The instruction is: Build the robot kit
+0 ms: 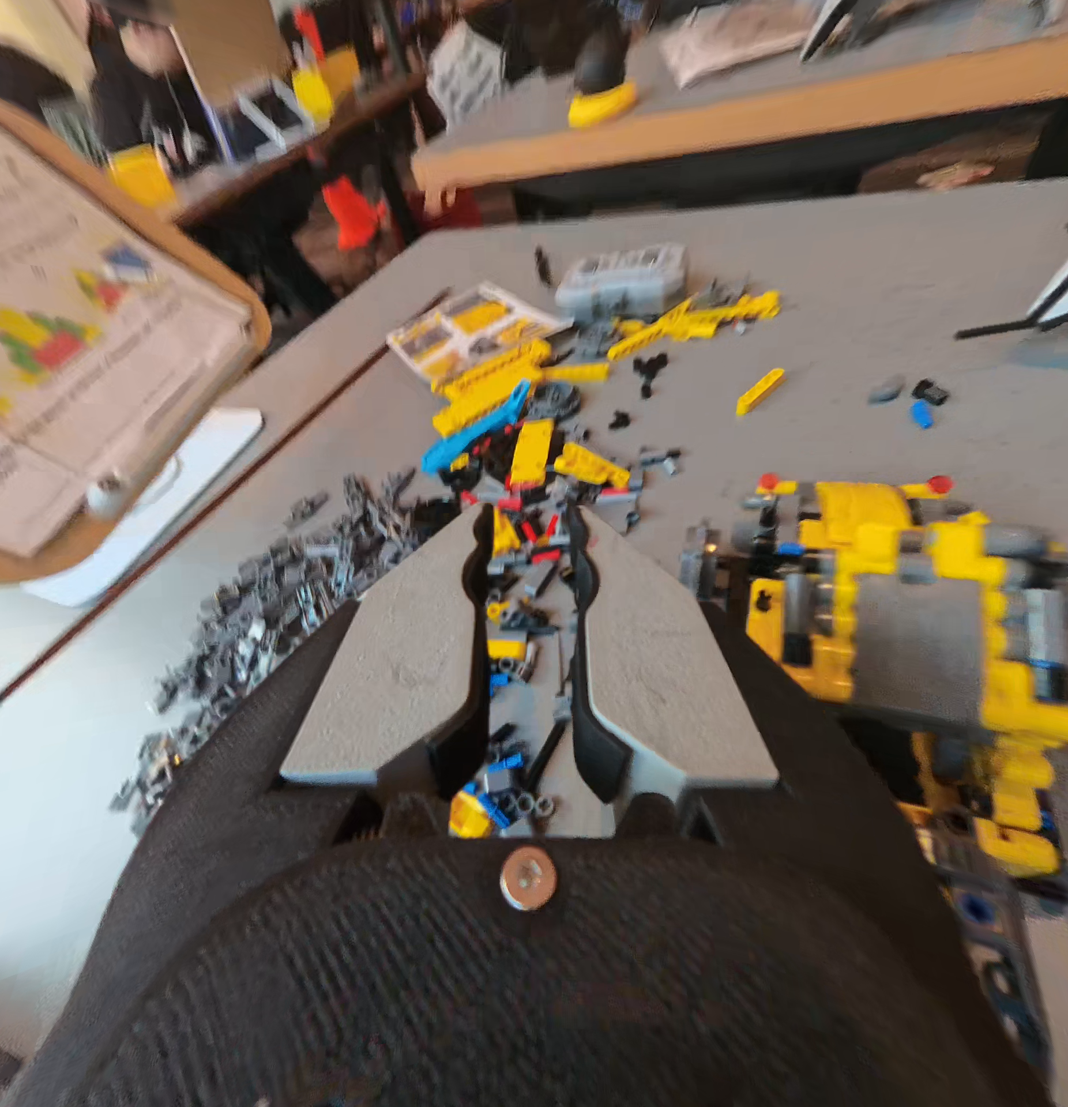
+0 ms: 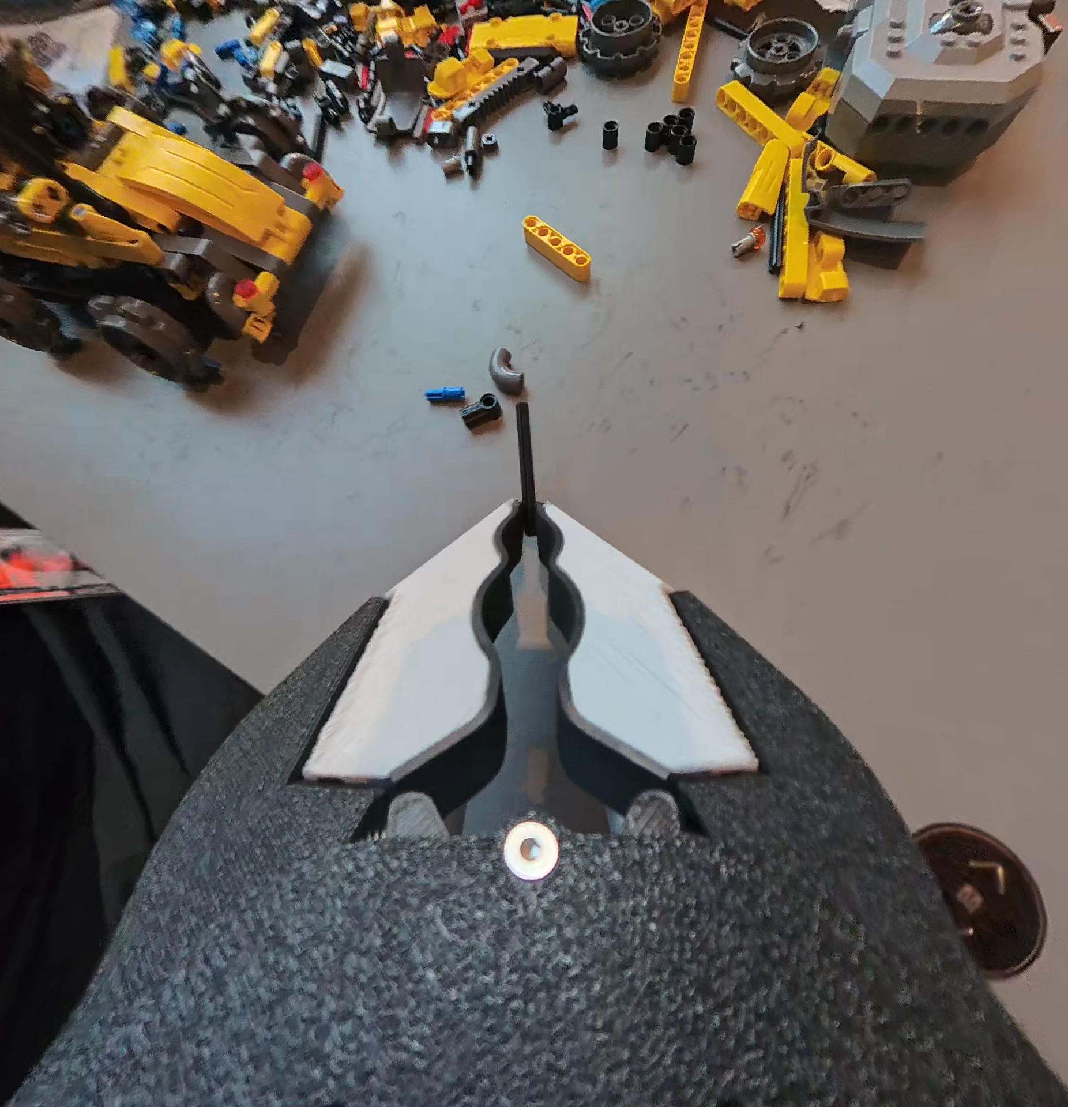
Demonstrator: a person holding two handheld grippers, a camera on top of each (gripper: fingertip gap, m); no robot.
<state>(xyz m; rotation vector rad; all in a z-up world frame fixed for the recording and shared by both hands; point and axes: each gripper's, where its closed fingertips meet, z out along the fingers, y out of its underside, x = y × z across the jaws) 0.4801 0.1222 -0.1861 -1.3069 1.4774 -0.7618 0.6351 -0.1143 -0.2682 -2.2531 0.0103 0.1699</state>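
My left gripper (image 1: 528, 509) is open and hovers over a heap of yellow, red, grey and black building pieces (image 1: 531, 479); the pieces seen between its fingers lie on the table below, and this view is blurred. My right gripper (image 2: 528, 506) is shut on a thin black axle rod (image 2: 524, 455), which sticks straight out from the fingertips above the grey table (image 2: 759, 479). Just past the rod's tip lie a grey curved piece (image 2: 506, 372), a black connector (image 2: 480, 410) and a blue pin (image 2: 445, 393).
A part-built yellow vehicle model (image 2: 160, 197) stands at the left; it also shows in the left wrist view (image 1: 879, 599). A yellow beam (image 2: 555, 247), a grey block (image 2: 939, 78), a pile of dark grey pieces (image 1: 268, 599) and a booklet (image 1: 477, 323) lie about. Across from one pair of fingers to the other is roughly 30 cm. My right gripper is the nearer one to the black connector (image 2: 480, 410): about 5 cm, against 25 cm. My left wrist view (image 1: 932, 389) looks at it from another angle.
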